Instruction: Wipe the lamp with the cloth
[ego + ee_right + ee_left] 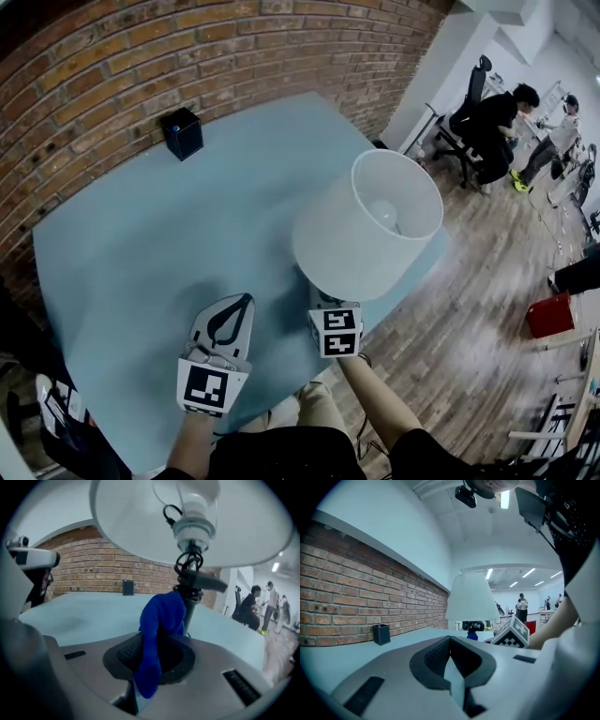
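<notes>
The lamp has a white shade (pixel 370 225) and stands near the right edge of the blue-grey table (pixel 141 244). In the right gripper view I look up under the shade (pixel 136 522) at the bulb (pixel 197 506) and the dark stem (pixel 191 599). My right gripper (pixel 157 644) is shut on a blue cloth (pixel 161 620), which reaches up beside the stem. In the head view only its marker cube (pixel 336 330) shows, and the shade hides its jaws. My left gripper (pixel 247 298) rests low over the table to the lamp's left, shut and empty (pixel 450 641).
A small black box (pixel 182 133) stands at the table's far side by the brick wall (pixel 112 66). The table's right edge lies just past the lamp, with wooden floor (pixel 469 309) beyond it. People sit at desks (pixel 497 112) in the far right background.
</notes>
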`<state>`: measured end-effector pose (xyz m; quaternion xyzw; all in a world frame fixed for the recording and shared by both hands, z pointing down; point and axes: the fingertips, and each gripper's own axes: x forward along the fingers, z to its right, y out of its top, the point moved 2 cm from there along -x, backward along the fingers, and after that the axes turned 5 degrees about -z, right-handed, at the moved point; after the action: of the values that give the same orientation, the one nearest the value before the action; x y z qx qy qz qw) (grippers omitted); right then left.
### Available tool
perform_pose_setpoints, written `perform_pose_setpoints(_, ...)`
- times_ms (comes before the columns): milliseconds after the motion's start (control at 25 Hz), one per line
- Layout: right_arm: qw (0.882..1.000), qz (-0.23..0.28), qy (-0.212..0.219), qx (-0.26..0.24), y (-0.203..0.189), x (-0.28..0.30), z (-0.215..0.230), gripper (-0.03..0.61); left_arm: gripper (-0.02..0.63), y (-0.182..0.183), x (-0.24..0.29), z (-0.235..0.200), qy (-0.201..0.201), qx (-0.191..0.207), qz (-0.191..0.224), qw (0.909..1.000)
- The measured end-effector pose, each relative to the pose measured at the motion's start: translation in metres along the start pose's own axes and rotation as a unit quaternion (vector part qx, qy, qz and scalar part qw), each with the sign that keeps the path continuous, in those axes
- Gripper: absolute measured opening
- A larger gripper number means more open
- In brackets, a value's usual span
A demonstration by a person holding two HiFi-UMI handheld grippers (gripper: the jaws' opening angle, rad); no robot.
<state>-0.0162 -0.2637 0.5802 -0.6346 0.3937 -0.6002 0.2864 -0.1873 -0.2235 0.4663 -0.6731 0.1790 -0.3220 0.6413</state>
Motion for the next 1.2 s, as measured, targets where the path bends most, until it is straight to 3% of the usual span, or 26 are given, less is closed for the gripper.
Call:
perform_pose_setpoints(120,0.996,-0.028,0.082,0.023,-0.008,0.0,-0.017,0.063,0.009,0.002,0.004,0.003,-0.001,-0.01,0.003,0.9999)
perform_pose_setpoints(280,0.986,-0.003,0.166,-0.024,-0.008,-0.039,-0.032,0.061,0.009,0.009,0.01,0.017,-0.001,-0.012,0.003,0.9999)
perform_pose_setpoints(400,0.979,0.042,0.189,-0.064,-0.01,-0.076,-0.022,0.063,0.009,0.011,0.015,0.031,0.005,-0.01,0.001,0.9999)
perform_pose_setpoints(520,0.972,0.108,0.181,-0.104,-0.003,-0.107,0.012,0.063,0.008,0.012,0.019,0.046,0.02,-0.017,-0.002,0.9997)
perform_pose_setpoints(640,0.959,0.18,0.195,-0.1,0.019,-0.122,0.044,0.063,0.009,0.014,0.025,0.054,0.055,-0.02,-0.001,0.9983)
perform_pose_setpoints(840,0.935,0.223,0.243,-0.128,0.031,-0.109,0.071,0.063,0.008,0.018,0.041,0.08,0.1,-0.014,0.002,0.9949)
perform_pose_setpoints(1000,0.926,0.201,0.286,-0.145,0.021,-0.075,0.075,0.063,0.008,0.021,0.051,0.093,0.129,-0.021,0.005,0.9914)
perform_pose_setpoints(1200,0.922,0.127,0.33,-0.16,-0.009,-0.043,0.075,0.061,0.009,0.012,0.053,0.101,0.176,-0.031,-0.007,0.9839)
